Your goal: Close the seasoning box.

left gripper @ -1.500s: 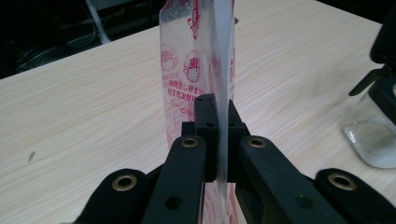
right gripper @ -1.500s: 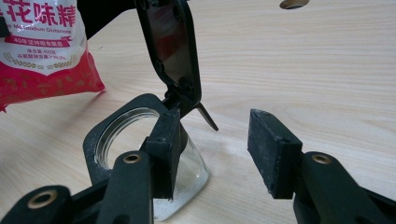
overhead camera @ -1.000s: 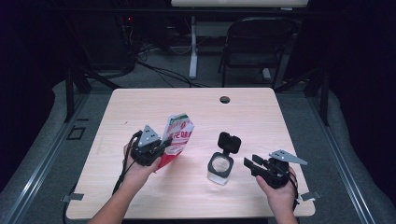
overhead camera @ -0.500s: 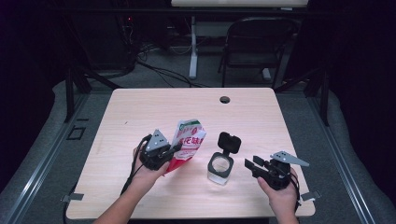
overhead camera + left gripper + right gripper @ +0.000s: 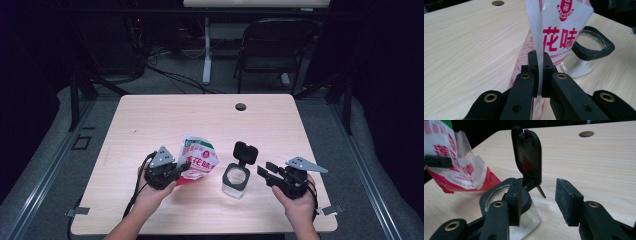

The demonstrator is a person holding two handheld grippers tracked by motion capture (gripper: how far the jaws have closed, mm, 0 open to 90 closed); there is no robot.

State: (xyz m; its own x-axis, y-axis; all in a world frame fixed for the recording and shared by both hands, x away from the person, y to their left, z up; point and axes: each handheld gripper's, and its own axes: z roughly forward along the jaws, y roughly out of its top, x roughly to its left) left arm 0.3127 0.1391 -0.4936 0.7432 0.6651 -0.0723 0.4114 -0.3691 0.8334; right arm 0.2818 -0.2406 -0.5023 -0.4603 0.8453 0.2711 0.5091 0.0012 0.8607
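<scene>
In the high view, a pale wooden tabletop (image 5: 150, 120) is seen from above, with a person's forearms coming in from the bottom edge. The left tool (image 5: 176, 170) is held low over the tabletop, its jaws clamped on the edge of a white and red printed bag (image 5: 198, 160), which is tilted toward a small glass jar (image 5: 235, 180). The jar stands just right of the bag, its black flip lid (image 5: 245, 151) hinged upright behind the mouth. The right tool (image 5: 264, 172) is held just right of the jar, jaws spread and nothing between them. A round hole (image 5: 241, 106) is set near the far edge. In the left gripper view, the bag's (image 5: 554, 37) thin edge is pinched between the closed jaws, and the jar's black-rimmed mouth (image 5: 594, 45) lies just beyond, to the right. In the right gripper view, the jaws are parted and have just narrowed slightly; the jar (image 5: 524, 220) is seen behind the left jaw, white powder at its base, the lid (image 5: 527, 155) upright, and the bag (image 5: 454, 165) is seen to the left.
</scene>
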